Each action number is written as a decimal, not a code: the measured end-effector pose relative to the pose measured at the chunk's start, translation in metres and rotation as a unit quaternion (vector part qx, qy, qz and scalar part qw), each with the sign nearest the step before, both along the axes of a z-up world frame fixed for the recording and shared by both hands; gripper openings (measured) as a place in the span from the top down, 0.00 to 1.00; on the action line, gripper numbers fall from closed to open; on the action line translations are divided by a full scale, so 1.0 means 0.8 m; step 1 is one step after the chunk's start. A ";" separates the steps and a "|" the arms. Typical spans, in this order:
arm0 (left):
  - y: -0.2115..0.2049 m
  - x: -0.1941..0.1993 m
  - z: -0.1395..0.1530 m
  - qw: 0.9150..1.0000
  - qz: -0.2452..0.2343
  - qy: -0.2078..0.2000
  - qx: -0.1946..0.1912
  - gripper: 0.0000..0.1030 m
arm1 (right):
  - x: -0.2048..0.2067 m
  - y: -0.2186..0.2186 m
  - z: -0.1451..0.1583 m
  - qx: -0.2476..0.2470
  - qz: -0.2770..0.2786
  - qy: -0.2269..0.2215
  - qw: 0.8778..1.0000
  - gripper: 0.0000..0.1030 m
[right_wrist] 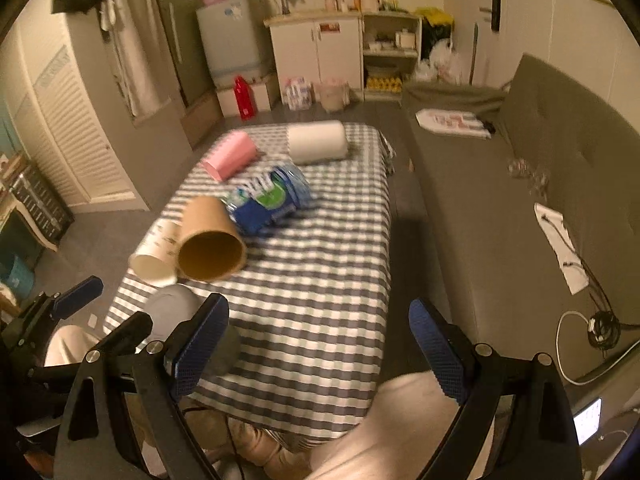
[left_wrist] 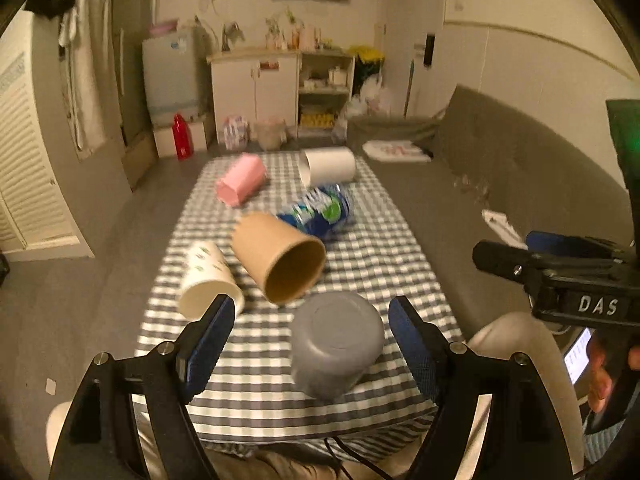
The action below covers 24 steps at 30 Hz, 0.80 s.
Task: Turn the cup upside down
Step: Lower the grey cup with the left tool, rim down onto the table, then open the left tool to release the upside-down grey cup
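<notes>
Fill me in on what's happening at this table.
A person holds a gripper in each hand over a checkered table. Several cups lie on their sides: brown cup, white patterned cup, pink cup, white cup. The grey cup already stands upside down near the left gripper. Both it and the right gripper are open, holding nothing.

Home room, sofa, fridge, cupboard

Grey cup behind left claw
</notes>
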<state>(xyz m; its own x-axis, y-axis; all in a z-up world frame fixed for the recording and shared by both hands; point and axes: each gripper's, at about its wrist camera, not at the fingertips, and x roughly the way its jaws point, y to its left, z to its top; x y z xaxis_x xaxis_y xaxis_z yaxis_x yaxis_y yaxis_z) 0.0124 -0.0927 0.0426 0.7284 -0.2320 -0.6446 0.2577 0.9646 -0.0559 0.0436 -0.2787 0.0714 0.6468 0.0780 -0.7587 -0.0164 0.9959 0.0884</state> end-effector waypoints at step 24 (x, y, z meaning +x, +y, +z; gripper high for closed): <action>0.090 -0.085 -0.025 0.994 0.076 -0.079 -0.011 0.12 | -0.111 0.079 -0.034 -0.030 -0.018 -0.102 0.994 0.08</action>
